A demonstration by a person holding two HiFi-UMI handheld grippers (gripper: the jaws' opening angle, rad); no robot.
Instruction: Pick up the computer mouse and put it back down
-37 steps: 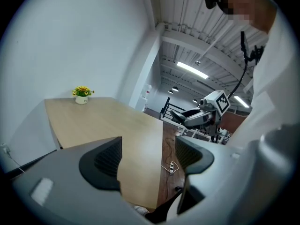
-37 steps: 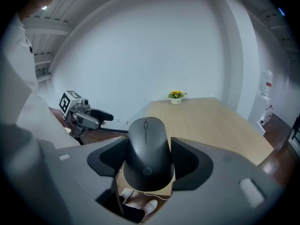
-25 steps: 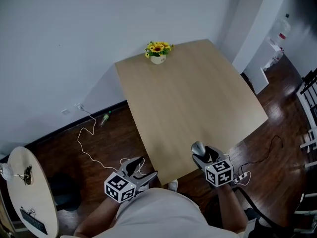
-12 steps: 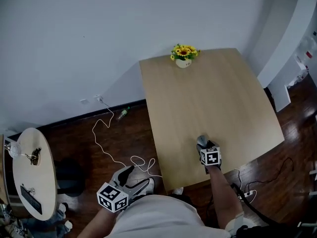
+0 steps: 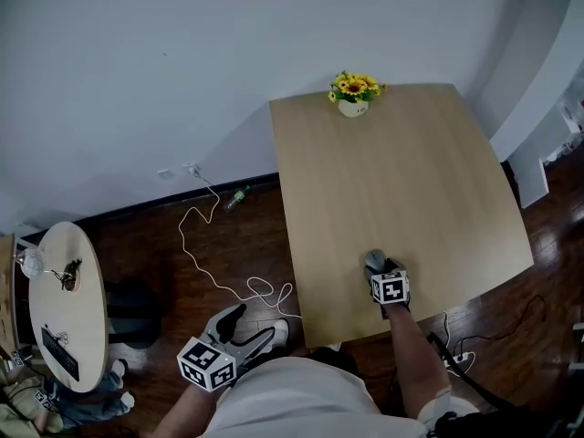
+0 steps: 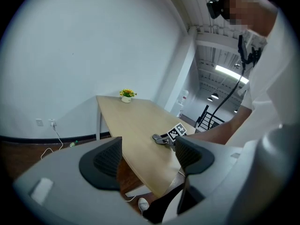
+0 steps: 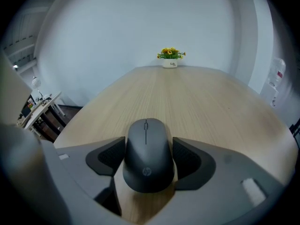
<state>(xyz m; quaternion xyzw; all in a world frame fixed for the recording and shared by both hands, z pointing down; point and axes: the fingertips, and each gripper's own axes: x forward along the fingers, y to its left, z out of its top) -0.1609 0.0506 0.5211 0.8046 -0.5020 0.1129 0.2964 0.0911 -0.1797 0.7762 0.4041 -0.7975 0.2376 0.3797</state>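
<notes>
The dark grey computer mouse (image 7: pixel 147 158) rests on the light wooden table (image 5: pixel 401 181) near its front edge and shows as a small grey shape (image 5: pixel 374 260) in the head view. My right gripper (image 7: pixel 148 157) points steeply down over it, a pad against each side of the mouse, and its jaws are opening. In the left gripper view the mouse (image 6: pixel 158 137) lies ahead of the right gripper's marker cube (image 6: pixel 176 131). My left gripper (image 5: pixel 254 325) hangs off the table's front left corner above the floor, open with nothing between its fingers (image 6: pixel 101 161).
A small pot of yellow flowers (image 5: pixel 354 92) stands at the table's far edge. On the dark wooden floor to the left lies a white cable (image 5: pixel 214 263). A round side table (image 5: pixel 64 308) stands further left. White walls close the far side.
My right gripper came down with the mouse from the table's front edge onto the tabletop. The left gripper shifted a little to the left, beside the table.
</notes>
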